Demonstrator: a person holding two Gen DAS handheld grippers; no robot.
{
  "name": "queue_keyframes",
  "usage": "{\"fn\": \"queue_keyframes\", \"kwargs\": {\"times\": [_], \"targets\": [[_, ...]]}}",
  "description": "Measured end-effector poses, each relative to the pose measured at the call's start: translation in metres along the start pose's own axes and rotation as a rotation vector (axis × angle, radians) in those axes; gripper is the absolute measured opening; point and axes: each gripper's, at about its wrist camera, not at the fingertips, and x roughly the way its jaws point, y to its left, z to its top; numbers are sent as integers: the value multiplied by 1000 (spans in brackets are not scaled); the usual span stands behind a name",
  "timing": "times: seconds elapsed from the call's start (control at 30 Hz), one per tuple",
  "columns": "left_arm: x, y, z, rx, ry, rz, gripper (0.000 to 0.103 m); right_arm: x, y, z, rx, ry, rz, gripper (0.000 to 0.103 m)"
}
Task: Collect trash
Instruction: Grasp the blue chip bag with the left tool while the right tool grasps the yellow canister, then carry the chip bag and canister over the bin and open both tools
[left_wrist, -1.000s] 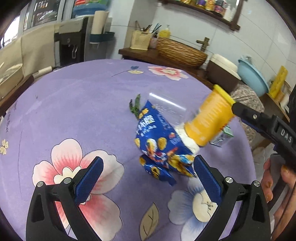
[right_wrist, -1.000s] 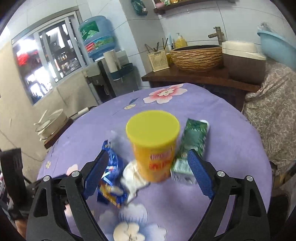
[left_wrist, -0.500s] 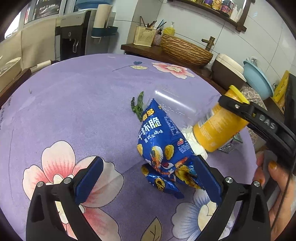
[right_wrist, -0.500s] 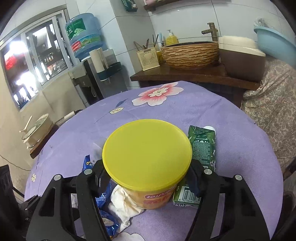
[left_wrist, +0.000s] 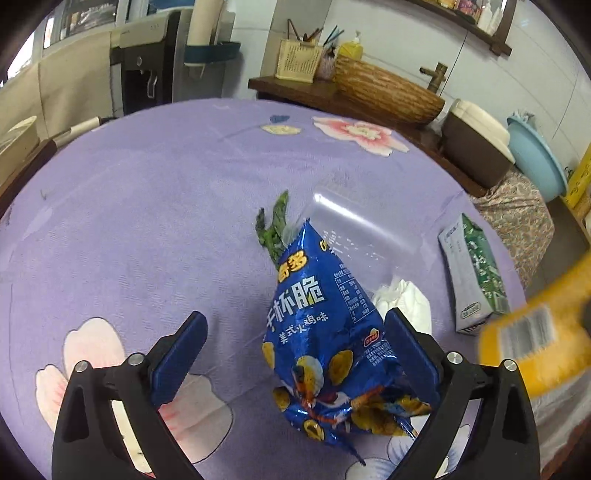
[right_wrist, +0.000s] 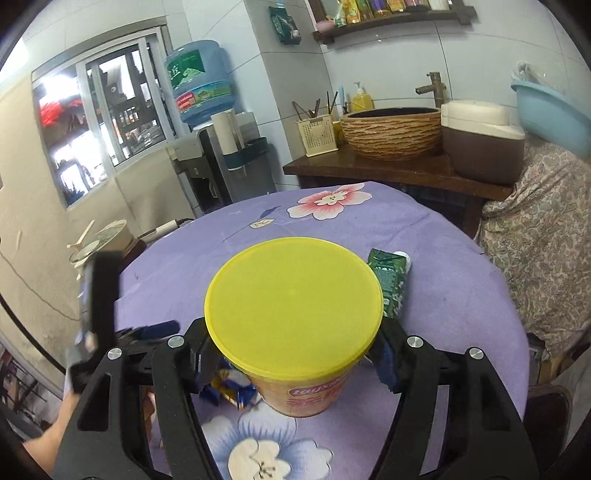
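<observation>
A blue snack bag (left_wrist: 325, 332) stands crumpled on the purple flowered tablecloth (left_wrist: 147, 206). My left gripper (left_wrist: 295, 319) straddles it with its jaws closing; the bag leans by the right finger and the left pad is clear of it. My right gripper (right_wrist: 291, 332) is shut on a yellow lidded cup (right_wrist: 293, 306), held above the cloth; the cup (left_wrist: 543, 332) shows blurred at the right in the left wrist view. A green carton (left_wrist: 476, 273) lies flat, with a white tissue (left_wrist: 406, 299), a clear plastic piece (left_wrist: 354, 225) and a green wrapper scrap (left_wrist: 273, 229) nearby.
Behind the round table stands a wooden counter with a woven basin (right_wrist: 391, 133) and a brown-and-white box (right_wrist: 480, 144). A water dispenser (right_wrist: 221, 155) is at the back left. A blue bowl (right_wrist: 550, 110) sits over draped cloth on the right.
The right gripper closed around the yellow cup and lifted it off the table, rightward in the left view. The left gripper advanced until the blue bag came between its fingers.
</observation>
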Motion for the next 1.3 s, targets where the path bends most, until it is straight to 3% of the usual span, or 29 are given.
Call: {"fn": "queue_keyframes", "kwargs": {"times": [0.13, 0.2, 0.27, 0.4, 0.7, 0.77, 0.87, 0.97, 1.1, 1.2, 1.3], "targets": [[7, 2, -2, -15, 6, -3, 68, -26, 2, -14, -50, -11, 8, 67], [5, 3, -4, -16, -9, -15, 43, -36, 1, -20, -71, -20, 6, 67], [1, 1, -5, 5, -26, -5, 28, -46, -2, -27, -89, -29, -1, 67], [-12, 4, -11, 1, -57, -38, 13, -57, -12, -36, -85, -34, 1, 67], [-70, 15, -32, -40, -170, -144, 5, -75, -35, -60, -32, -37, 10, 67], [-93, 10, -40, -6, -231, -145, 5, -83, -40, -65, -25, -50, 14, 67], [-138, -3, -53, 83, -392, -91, 5, -99, -48, -73, -12, -70, 21, 67], [-167, -22, -66, 162, -454, -120, 5, -119, -63, -86, -1, -93, -1, 67], [-184, -64, -82, 250, -449, -237, 5, -148, -105, -104, 70, -113, -81, 67], [-187, -101, -97, 315, -437, -329, 5, -165, -147, -119, 152, -106, -191, 67], [-184, -141, -111, 380, -415, -406, 5, -167, -194, -139, 199, -56, -356, 67]]}}
